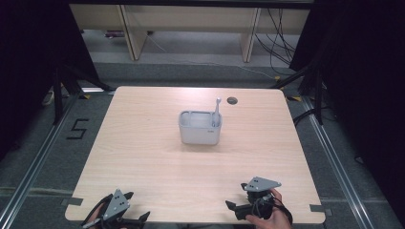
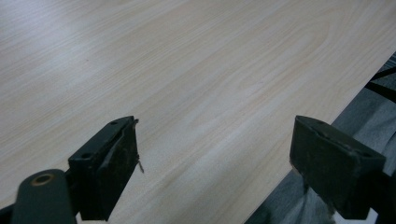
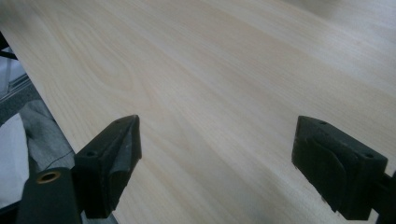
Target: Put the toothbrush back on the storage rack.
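The left gripper (image 2: 215, 163) has its jaws spread wide over bare wood at the table's near edge, pinching nothing. The right gripper (image 3: 217, 163) is likewise spread wide and empty above the light wooden table (image 1: 143, 157). In the high view the left gripper (image 1: 125, 220) sits at seven o'clock and the right gripper (image 1: 237, 210) at five o'clock. Well apart from both, just past the table's middle toward twelve o'clock, stands a grey utensil holder (image 1: 199, 129), with a grey long-handled utensil (image 1: 216, 112) upright in its right compartment.

Even overhead light brightens the pale surface (image 1: 143, 157); dark surroundings frame it — soft glare, slight blur in both gripper views.
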`<state>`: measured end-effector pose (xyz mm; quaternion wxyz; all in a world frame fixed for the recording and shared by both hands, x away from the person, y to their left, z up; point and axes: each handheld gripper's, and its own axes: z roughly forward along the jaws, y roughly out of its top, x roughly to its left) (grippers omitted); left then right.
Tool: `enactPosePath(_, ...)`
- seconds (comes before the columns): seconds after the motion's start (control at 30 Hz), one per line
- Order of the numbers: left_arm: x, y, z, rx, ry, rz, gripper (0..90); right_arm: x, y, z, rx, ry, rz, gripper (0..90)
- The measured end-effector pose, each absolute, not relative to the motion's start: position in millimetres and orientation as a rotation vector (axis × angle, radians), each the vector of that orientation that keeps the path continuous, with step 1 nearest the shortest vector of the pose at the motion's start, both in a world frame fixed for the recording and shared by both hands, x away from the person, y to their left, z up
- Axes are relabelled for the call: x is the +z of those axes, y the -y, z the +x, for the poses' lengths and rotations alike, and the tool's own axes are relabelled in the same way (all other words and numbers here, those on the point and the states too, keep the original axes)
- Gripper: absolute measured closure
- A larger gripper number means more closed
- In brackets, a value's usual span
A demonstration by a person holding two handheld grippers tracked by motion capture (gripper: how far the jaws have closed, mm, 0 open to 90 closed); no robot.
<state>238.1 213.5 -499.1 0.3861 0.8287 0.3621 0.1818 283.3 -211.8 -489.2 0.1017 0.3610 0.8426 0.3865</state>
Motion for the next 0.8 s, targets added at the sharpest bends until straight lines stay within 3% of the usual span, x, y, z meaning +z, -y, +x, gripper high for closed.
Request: enactPosePath(0.8, -499.1, -213.4, 237.8, 0.464, -0.923, 2.109, 14.7, -493.3, 216.5, 279.4, 1.093, -2.509, 1.079, 16.7)
